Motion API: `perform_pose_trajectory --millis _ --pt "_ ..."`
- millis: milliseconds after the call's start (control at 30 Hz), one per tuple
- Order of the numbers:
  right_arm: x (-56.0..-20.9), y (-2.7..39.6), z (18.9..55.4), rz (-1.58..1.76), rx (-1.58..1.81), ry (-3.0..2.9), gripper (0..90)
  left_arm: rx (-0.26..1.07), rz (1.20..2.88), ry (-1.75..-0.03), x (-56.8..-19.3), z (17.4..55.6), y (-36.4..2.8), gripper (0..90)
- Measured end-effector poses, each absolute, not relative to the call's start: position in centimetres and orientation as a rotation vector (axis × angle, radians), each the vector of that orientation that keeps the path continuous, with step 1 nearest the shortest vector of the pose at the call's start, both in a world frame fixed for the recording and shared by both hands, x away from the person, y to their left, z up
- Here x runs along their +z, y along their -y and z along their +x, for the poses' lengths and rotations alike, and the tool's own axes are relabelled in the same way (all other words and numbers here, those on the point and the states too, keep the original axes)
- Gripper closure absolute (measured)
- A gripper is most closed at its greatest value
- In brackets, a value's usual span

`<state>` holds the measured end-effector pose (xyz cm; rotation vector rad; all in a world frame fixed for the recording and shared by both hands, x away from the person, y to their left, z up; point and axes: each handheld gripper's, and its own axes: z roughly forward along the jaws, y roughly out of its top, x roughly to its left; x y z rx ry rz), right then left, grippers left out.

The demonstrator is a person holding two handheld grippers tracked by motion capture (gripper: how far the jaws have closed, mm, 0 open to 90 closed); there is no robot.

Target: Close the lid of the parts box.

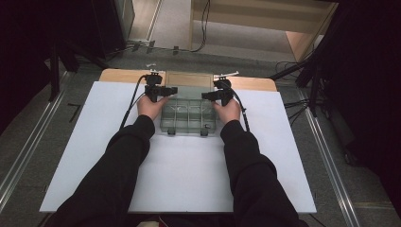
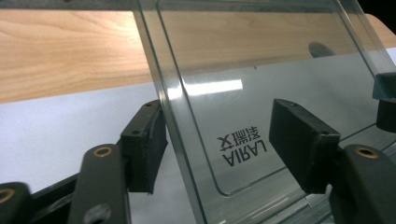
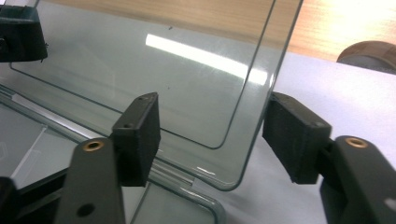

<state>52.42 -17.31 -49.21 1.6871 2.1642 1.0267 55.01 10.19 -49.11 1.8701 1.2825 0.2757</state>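
Lid [image 2: 261, 60] clear glossy plastic; table edge [image 2: 60, 51] smooth wood; claw pads [image 3: 140, 133] matt black.

The clear organizer box [image 1: 187, 116] sits at the far middle of my counter [image 1: 189, 175], its raised lid [image 1: 189, 91] standing as a wall across the far side. My left tongs [image 2: 212, 140] straddle the lid's left edge: one pad touches its outer face, the other stands apart from the inner face. My right tongs [image 3: 212, 135] straddle the right edge with room at both pads. Between the two tongs the lid blocks passage. The white sheet near me, and to both sides of the box, lies free. Beyond the lid a strip of bare wood [image 1: 120, 75] remains open.
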Motion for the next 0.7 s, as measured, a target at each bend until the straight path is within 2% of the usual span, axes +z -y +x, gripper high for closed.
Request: perform_pose_trajectory --millis 133,700 --pt "-48.9 17.8 52.4 1.691 1.074 -2.156 39.0 0.298 1.862 -1.265 -48.8 54.8 -10.2 42.6" --pt "-47.3 18.4 51.8 1.654 1.145 -2.130 40.5 0.339 1.845 -1.156 -47.5 53.7 -10.9 43.7"
